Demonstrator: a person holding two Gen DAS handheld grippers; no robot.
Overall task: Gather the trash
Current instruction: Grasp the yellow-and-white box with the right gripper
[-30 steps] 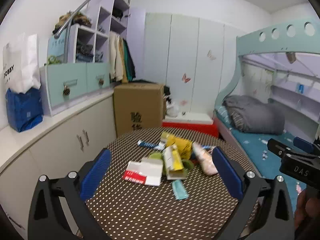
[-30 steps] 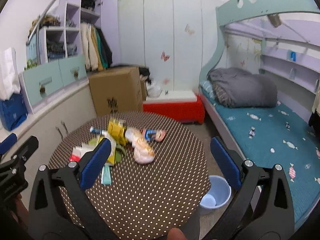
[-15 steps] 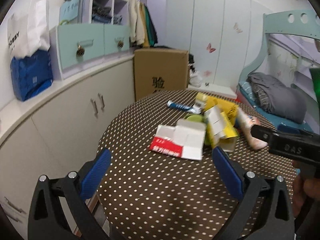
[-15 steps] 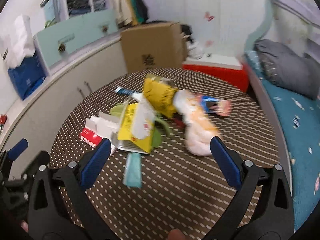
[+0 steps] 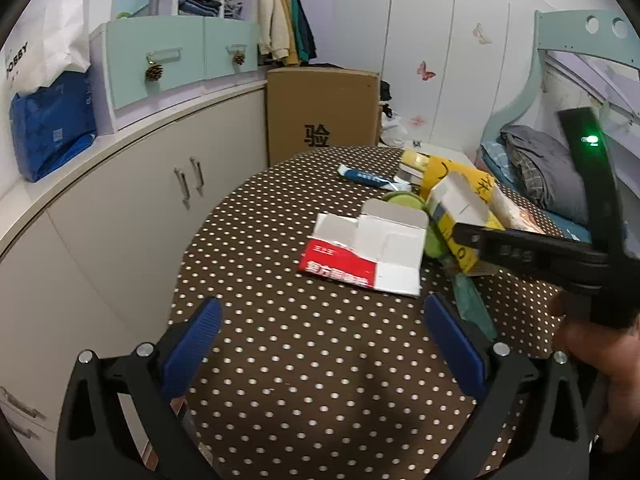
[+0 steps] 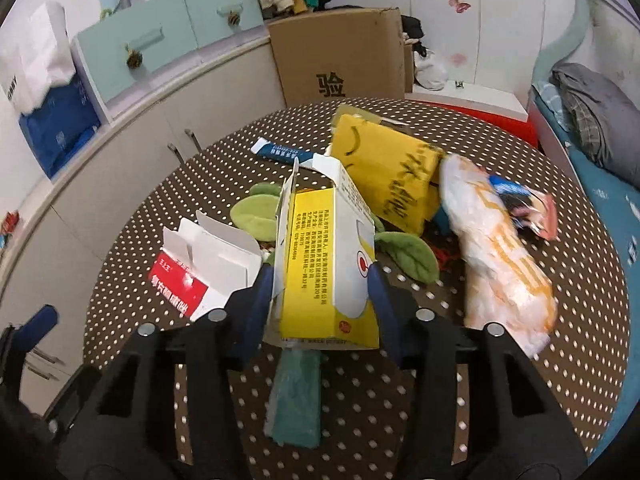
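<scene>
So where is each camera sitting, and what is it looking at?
Left wrist: sits on the left tool, looking down across the dotted table at the red and white box; its open blue fingers and a hand show.
Right wrist: sits on the right tool, which has just been closing on the yellow box; its fingers show.
Both see the table, both boxes and the cardboard box.

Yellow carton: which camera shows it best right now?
Right wrist view: the yellow carton fills the centre between the right gripper's pads. In the left wrist view it sits far right, partly hidden behind that gripper.
</scene>
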